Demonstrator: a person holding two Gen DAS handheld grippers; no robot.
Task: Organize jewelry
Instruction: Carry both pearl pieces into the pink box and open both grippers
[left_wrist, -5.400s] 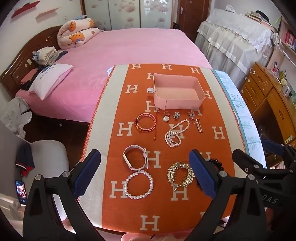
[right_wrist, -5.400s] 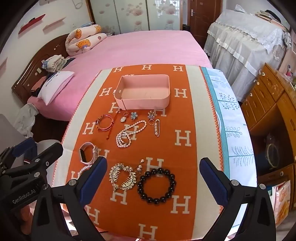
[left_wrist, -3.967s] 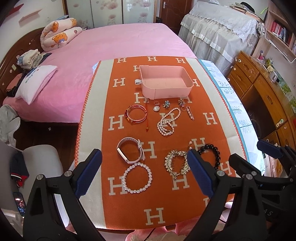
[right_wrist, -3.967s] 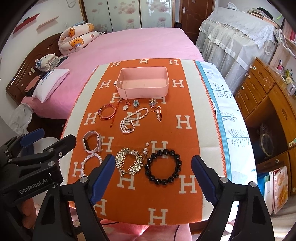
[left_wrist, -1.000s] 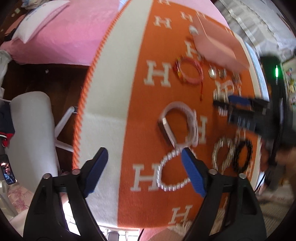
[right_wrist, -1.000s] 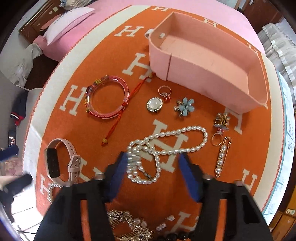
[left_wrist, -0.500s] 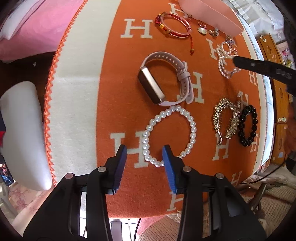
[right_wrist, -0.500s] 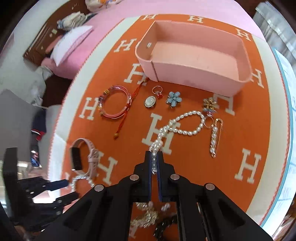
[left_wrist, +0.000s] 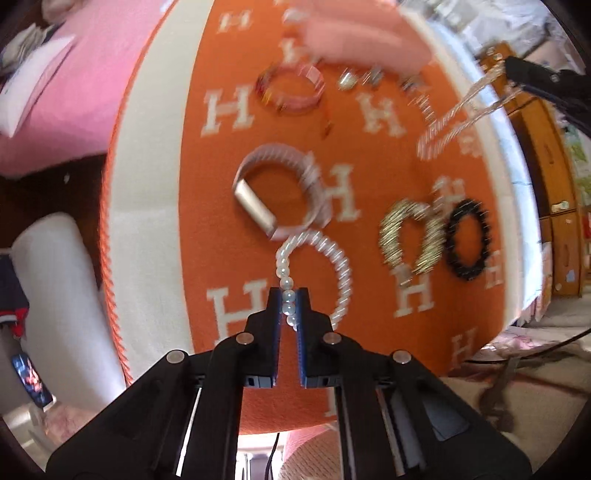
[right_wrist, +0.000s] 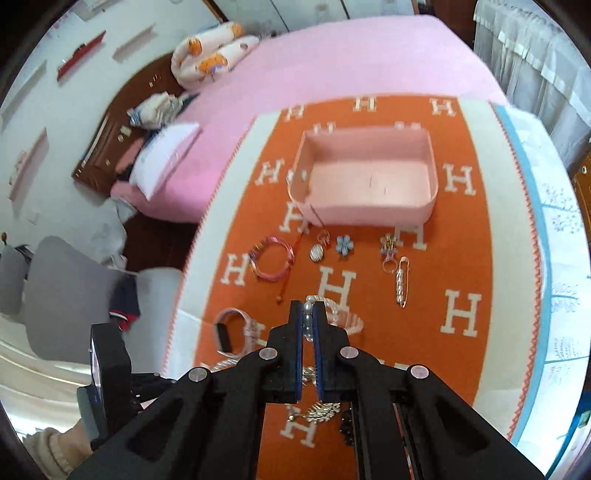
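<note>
In the left wrist view, four bracelets lie on the orange blanket (left_wrist: 159, 229) patterned with white H letters. From left to right they are a pink band with a metal face (left_wrist: 280, 192) at centre, a red bangle (left_wrist: 291, 88) above it, a gold filigree piece (left_wrist: 406, 236), and a ring of glossy black beads (left_wrist: 466, 239) at right. The left gripper (left_wrist: 288, 308), low in the frame, has just been closing, and its blue pads now pinch a few round white beads of the pearl bracelet (left_wrist: 332, 258), whose loop curls up and right beside the pink band. At upper right the right gripper's dark tip carries the blurred pearl necklace (left_wrist: 461, 110), which hangs in two strands.

In the right wrist view, one pink rounded-rectangle tray (right_wrist: 369, 214) sits at upper centre, its smooth floor bare. Below it lie several small pieces, among them a blue flower brooch (right_wrist: 344, 244) and a pearl-set pin (right_wrist: 400, 284). The right gripper (right_wrist: 307, 321) is pressed together on necklace pearls at lower centre.
</note>
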